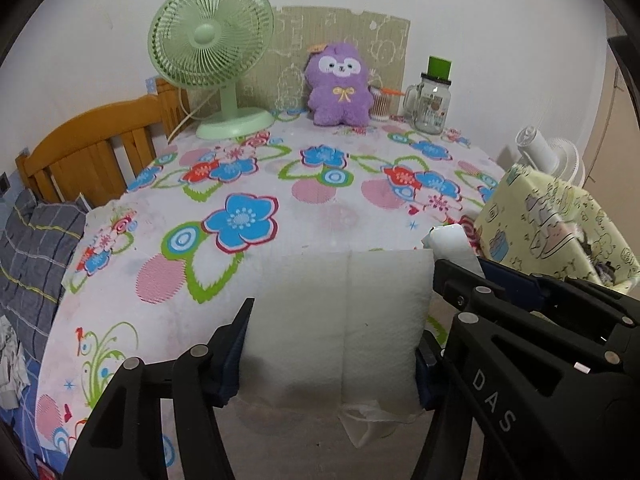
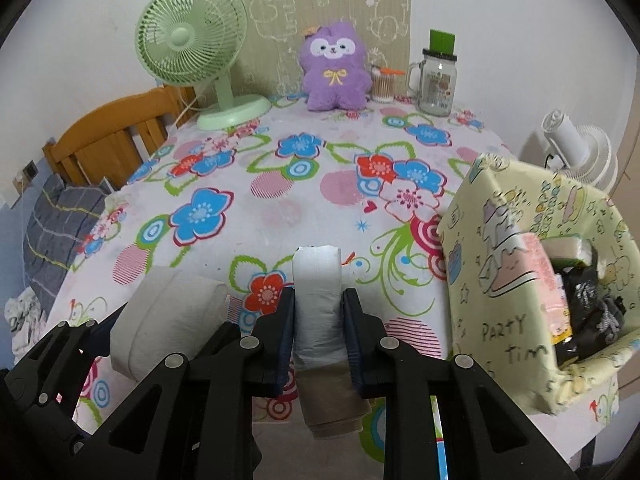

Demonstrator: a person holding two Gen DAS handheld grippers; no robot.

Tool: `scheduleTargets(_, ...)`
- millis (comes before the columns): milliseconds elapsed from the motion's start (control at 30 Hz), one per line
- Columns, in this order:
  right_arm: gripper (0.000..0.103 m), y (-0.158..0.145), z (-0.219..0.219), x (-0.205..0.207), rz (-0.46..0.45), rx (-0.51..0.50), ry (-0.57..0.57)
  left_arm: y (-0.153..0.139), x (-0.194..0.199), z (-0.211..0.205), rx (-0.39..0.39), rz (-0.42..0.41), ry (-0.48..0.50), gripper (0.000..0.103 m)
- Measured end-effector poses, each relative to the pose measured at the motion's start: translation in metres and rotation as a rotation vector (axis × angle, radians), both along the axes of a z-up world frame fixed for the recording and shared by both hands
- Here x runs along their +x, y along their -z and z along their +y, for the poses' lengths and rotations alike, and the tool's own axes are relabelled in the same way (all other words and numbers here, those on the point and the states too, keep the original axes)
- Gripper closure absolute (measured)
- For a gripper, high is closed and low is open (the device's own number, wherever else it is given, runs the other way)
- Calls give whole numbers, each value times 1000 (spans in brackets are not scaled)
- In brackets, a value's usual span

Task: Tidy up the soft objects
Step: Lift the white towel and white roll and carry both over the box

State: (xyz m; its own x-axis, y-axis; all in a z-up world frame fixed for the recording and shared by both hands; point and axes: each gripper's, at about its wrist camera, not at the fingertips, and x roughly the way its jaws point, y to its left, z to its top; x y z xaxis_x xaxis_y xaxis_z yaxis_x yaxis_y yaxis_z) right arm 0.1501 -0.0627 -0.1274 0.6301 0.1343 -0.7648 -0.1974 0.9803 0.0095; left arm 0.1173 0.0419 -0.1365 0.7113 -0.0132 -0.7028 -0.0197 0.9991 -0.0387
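Nearest the left wrist camera, the left gripper (image 1: 330, 344) has its black fingers pressed against both ends of a white paper roll (image 1: 340, 328), soft, quilted and cylinder-shaped, with a loose torn flap hanging below; the roll is held above the near part of the table. In the right wrist view, the right gripper (image 2: 319, 336) is clamped tight on a slim roll of pale grey plastic bags (image 2: 319, 296) wound around a brown cardboard core, its blue-padded fingers squeezing both sides. Under both lies a smooth floral tablecloth (image 2: 248, 208) in blue, red and green. To the right stands a box (image 2: 500, 264) wrapped in pale yellow cartoon paper, open-topped, with packets and dark items inside. At the far edge sit a mint-green plastic fan (image 2: 192, 40), a fluffy purple plush toy (image 2: 334, 68) and a glass mug jar (image 2: 436, 80) with a green lid.
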Motion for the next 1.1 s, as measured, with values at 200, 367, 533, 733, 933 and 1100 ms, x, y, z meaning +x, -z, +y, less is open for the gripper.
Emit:
scheduleTargets(200,77,-20,-5,-11,-50,14,6,-19,-9,-5,0,-44,4,37)
scheduleTargets(367,77,-38,-8,-19,-88,25,2,-35,-17,-8,8,-83,4,37)
scheduleTargets(533,77,-54,-10,-26,-120,35,-5,-50,-24,-11,17,-115,0,37)
scheduleTargets(733,77,-72,-10,-30,-147,44,-18,-65,-28,-11,23,-142,-8,37)
scheduleTargets(933,77,-88,-11,-31,-174,52,-23,-81,-30,-13,28,-171,-10,38)
scheduleTargets(1100,77,-99,-15,-28,-188,60,-25,-90,-28,-19,36,-186,-8,38)
